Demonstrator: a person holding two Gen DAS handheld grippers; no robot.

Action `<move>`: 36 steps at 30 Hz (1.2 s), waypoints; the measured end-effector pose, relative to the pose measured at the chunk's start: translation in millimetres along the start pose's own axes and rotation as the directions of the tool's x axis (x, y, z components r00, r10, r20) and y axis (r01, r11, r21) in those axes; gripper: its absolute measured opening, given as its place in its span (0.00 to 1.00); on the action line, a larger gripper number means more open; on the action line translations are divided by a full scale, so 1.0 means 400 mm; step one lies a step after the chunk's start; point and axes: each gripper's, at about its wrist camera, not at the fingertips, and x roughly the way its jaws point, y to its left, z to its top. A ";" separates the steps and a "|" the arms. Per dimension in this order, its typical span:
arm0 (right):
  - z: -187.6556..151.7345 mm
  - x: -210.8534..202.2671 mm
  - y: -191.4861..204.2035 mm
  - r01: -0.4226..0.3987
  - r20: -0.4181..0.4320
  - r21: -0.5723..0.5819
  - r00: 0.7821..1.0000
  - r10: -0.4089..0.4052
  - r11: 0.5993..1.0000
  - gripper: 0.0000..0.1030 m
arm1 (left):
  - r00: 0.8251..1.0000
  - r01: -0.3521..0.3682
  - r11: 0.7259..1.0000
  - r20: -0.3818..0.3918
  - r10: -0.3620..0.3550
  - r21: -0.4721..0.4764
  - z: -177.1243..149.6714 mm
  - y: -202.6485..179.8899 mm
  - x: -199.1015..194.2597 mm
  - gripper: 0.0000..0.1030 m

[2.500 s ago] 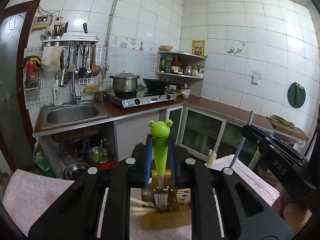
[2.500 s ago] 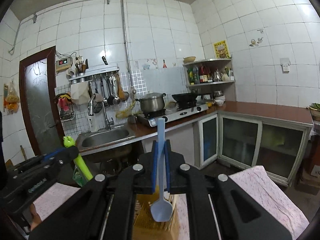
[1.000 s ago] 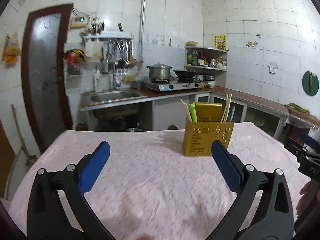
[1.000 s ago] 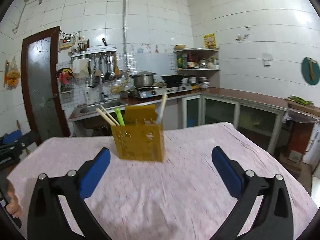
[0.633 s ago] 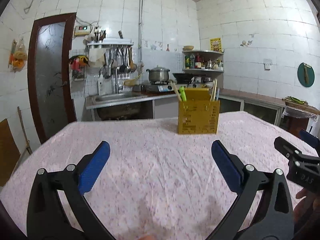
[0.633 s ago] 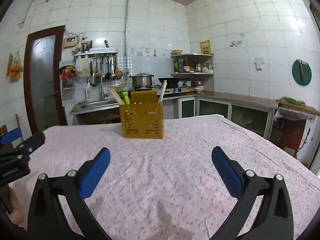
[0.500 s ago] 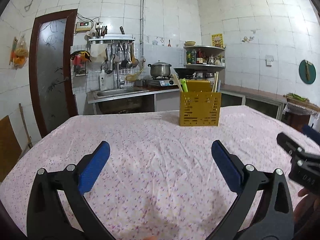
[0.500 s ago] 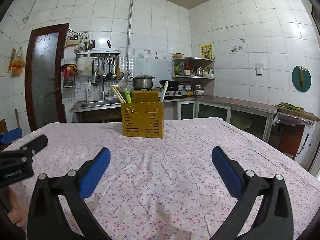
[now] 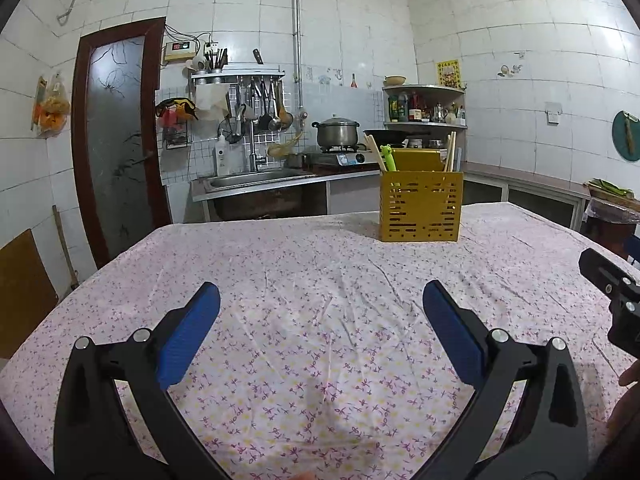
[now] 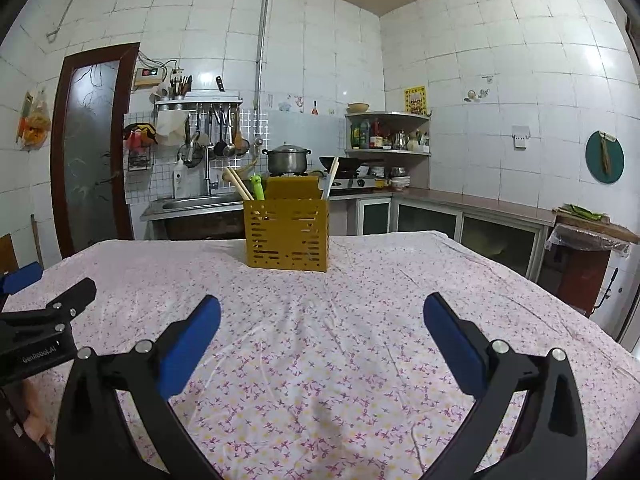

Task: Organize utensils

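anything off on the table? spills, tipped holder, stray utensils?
Nothing stands out. The yellow utensil holder stands upright on the floral tablecloth, with the chopsticks and green frog-handled utensil leaning inside. No spills or stray utensils show. The left gripper and right gripper are open and empty.

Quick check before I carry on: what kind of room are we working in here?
A home kitchen, most likely: a sink under hanging ladles, a pot on a gas stove, and a cloth-covered table.
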 end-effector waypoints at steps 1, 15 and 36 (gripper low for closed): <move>0.000 0.003 0.002 0.000 -0.005 -0.005 1.000 0.000 1.000 0.96 | 1.000 0.000 1.000 -0.002 0.000 -0.002 0.000 0.001 0.001 0.95; -0.002 0.011 -0.004 0.000 -0.022 0.005 1.000 0.000 1.000 0.96 | 1.000 0.013 0.999 0.000 -0.013 -0.030 -0.004 0.015 0.004 0.95; -0.001 0.010 -0.004 0.006 -0.021 0.012 1.000 -0.006 1.000 0.96 | 1.000 0.008 1.000 0.013 -0.008 -0.008 -0.002 0.007 -0.002 0.95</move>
